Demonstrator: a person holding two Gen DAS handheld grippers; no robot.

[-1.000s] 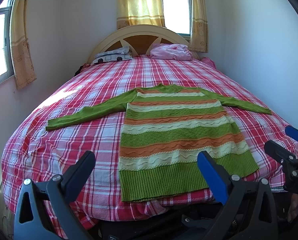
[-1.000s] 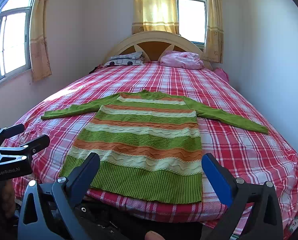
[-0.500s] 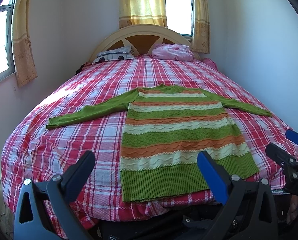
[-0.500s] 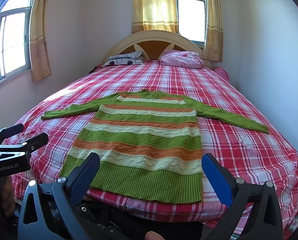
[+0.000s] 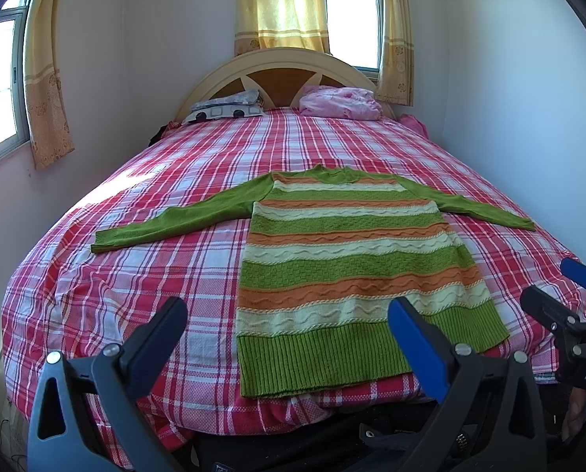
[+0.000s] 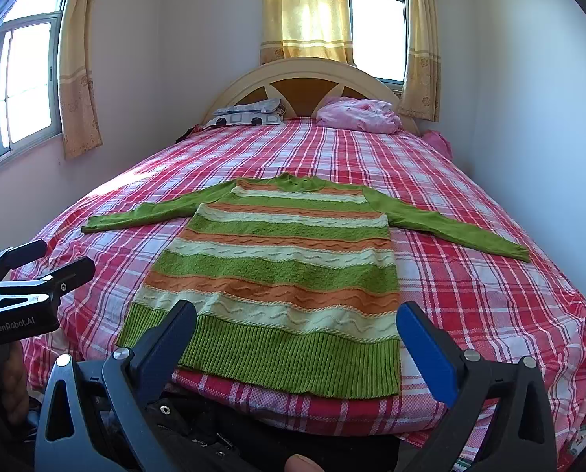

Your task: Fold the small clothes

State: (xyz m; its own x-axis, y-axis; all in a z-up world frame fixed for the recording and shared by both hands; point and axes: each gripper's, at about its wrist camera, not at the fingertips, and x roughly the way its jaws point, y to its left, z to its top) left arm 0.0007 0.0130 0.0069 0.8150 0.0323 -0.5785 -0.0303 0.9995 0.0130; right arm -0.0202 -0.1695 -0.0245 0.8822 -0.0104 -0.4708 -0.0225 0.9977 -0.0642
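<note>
A bed covered by a red, pink and white plaid sheet is shown from its foot end by both wrist cameras. At far left a window with a yellow patterned curtain is seen on the side wall. The left claw is held low in front of the foot of the bed, its two fingers spread wide apart and nothing between them; the left finger is black, the right one carries a blue pad. A long-sleeved knitted sweater with green, orange and cream stripes is laid flat on the near half of the bed, collar toward the headboard, ribbed green hem at the foot edge, both green sleeves stretched outward. The left sleeve is seen well apart from the left claw. In the right wrist view the same sweater is centred, and the right claw is likewise held released before the hem, without touching it. Behind, an arched cream and wood headboard is flanked by a grey-and-white patterned pillow at left and a crumpled pink cloth at right. A second curtained window is set above the headboard.
</note>
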